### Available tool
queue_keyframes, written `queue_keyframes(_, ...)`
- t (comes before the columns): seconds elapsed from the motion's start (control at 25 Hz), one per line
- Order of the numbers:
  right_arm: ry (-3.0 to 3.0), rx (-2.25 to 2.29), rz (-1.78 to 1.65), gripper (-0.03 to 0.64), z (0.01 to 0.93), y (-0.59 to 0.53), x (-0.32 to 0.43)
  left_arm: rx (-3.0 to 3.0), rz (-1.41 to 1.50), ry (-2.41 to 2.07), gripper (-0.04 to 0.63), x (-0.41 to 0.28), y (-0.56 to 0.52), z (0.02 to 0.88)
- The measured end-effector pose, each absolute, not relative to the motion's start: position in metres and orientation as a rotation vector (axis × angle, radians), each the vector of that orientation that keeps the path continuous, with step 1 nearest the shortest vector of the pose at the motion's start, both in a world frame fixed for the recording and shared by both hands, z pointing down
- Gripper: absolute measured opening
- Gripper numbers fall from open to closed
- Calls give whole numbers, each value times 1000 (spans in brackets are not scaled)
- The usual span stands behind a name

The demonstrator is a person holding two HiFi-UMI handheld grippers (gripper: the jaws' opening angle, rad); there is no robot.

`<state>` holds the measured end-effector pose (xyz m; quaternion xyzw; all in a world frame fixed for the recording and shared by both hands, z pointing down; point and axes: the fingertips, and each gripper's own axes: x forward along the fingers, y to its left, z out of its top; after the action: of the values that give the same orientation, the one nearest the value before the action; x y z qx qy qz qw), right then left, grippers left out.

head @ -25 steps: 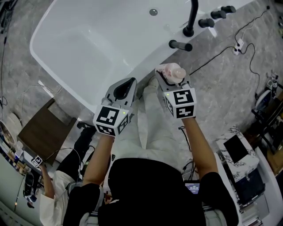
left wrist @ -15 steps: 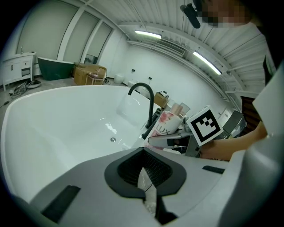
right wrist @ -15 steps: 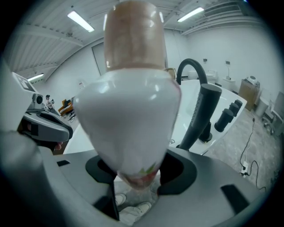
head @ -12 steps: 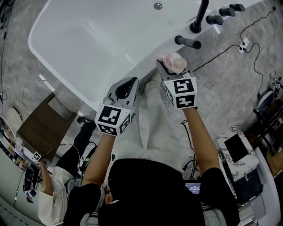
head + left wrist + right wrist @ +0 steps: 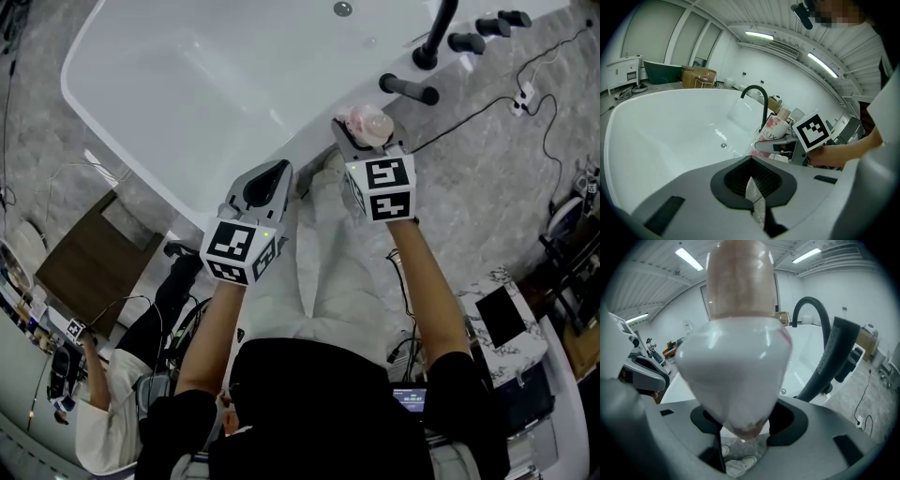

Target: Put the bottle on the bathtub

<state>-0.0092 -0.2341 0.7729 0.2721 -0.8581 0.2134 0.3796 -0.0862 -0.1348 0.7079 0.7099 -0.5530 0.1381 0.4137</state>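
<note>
Right gripper (image 5: 362, 137) clamps the pink bottle (image 5: 368, 124) at upper centre; I'd lower it upright onto the bathtub rim (image 5: 302, 120) before letting go.

Count on site: one bathtub (image 5: 187, 84), one bottle (image 5: 367, 123), one black faucet (image 5: 437, 36), two grippers: left gripper (image 5: 267, 176), right gripper (image 5: 362, 142).

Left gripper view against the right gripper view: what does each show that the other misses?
Only the left gripper view: the left tool shut, and the right tool with its marker cube, seen from the side. Only the right gripper view: the bottle gripped at its lower end between the right tool's jaws, with white shoes below. Both: bottle, white bathtub, black faucet.
</note>
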Motion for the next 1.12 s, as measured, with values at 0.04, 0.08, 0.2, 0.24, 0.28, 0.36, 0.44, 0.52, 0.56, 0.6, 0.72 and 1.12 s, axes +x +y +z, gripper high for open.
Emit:
queue_keyframes(0.04, -2193, 696, 543, 249, 774, -235, -10, 1784, 348, -1390, 12, -87, -135, 709)
queue_keyframes(0.08, -2196, 698, 541, 249, 775, -236, -11, 1784, 349, -1391, 12, -87, -135, 710)
queue_keyframes(0.2, -2219, 704, 527, 249, 772, -239, -14, 1781, 349, -1395, 12, -89, -135, 712)
queue_keyframes(0.24, -2224, 705, 520, 249, 771, -239, -16, 1779, 350, -1396, 12, -90, -134, 712)
queue_keyframes(0.28, -2225, 707, 514, 249, 771, -239, -17, 1777, 350, -1397, 12, -90, -134, 712)
queue_keyframes(0.36, -2225, 706, 507, 249, 770, -237, -19, 1776, 350, -1396, 12, -89, -133, 713)
queue_keyframes(0.44, -2227, 706, 497, 249, 770, -235, -19, 1778, 350, -1392, 12, -87, -133, 714)
queue_keyframes(0.52, -2228, 713, 490, 249, 770, -234, -19, 1780, 348, -1390, 12, -85, -133, 714)
queue_keyframes(0.56, -2229, 714, 487, 249, 770, -234, -19, 1780, 346, -1390, 12, -85, -133, 714)
queue_keyframes(0.6, -2229, 715, 483, 249, 770, -234, -19, 1780, 345, -1390, 12, -85, -133, 713)
queue_keyframes(0.72, -2229, 714, 473, 250, 770, -233, -19, 1781, 344, -1390, 12, -85, -133, 712)
queue_keyframes(1.12, -2239, 719, 370, 250, 771, -226, -19, 1778, 352, -1390, 12, -84, -133, 710)
